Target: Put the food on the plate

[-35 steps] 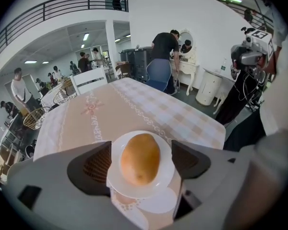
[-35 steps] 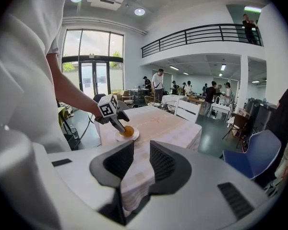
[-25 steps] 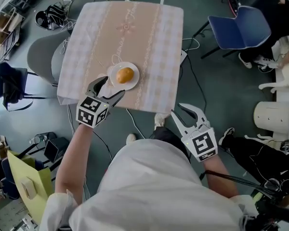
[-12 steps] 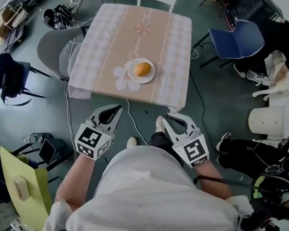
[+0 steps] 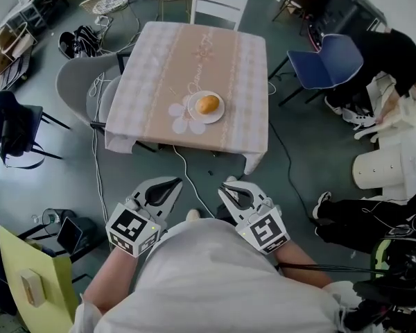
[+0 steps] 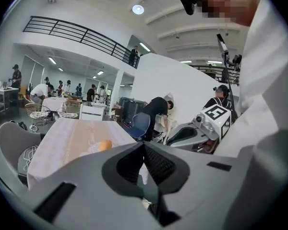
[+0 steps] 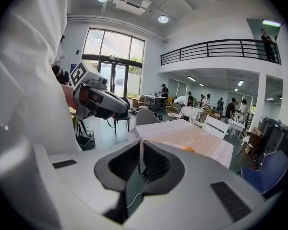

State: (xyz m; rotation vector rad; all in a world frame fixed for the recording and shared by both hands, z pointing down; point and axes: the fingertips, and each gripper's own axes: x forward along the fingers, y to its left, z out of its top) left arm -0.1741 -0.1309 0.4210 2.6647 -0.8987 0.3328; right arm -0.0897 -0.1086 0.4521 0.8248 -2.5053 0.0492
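food is on the plate, both grippers backed off

the orange-brown food (image 5: 208, 104) sits in the middle of the white plate (image 5: 194, 114), which rests near the front edge of the table (image 5: 166, 54) with its pink checked cloth. a second ago the left gripper was right at the plate with its jaws spread wide beside the food. now the left gripper (image 5: 169, 184) and the right gripper (image 5: 227, 189) are both drawn back close to the person's body, over the floor and well apart from the table. the view has pulled away too, so the whole table shows.

the jaws have changed as well. the left gripper view shows its two pads pressed flat together with nothing between them. the right gripper is closing: a thin slit is left between its pads, and nothing stands in that gap either. neither gripper carries anything.

taken together, this reads as a finished release and retreat: the food lies on the plate untouched, and no other food shows on the table. by that judgement the task is done, with nothing left to place.
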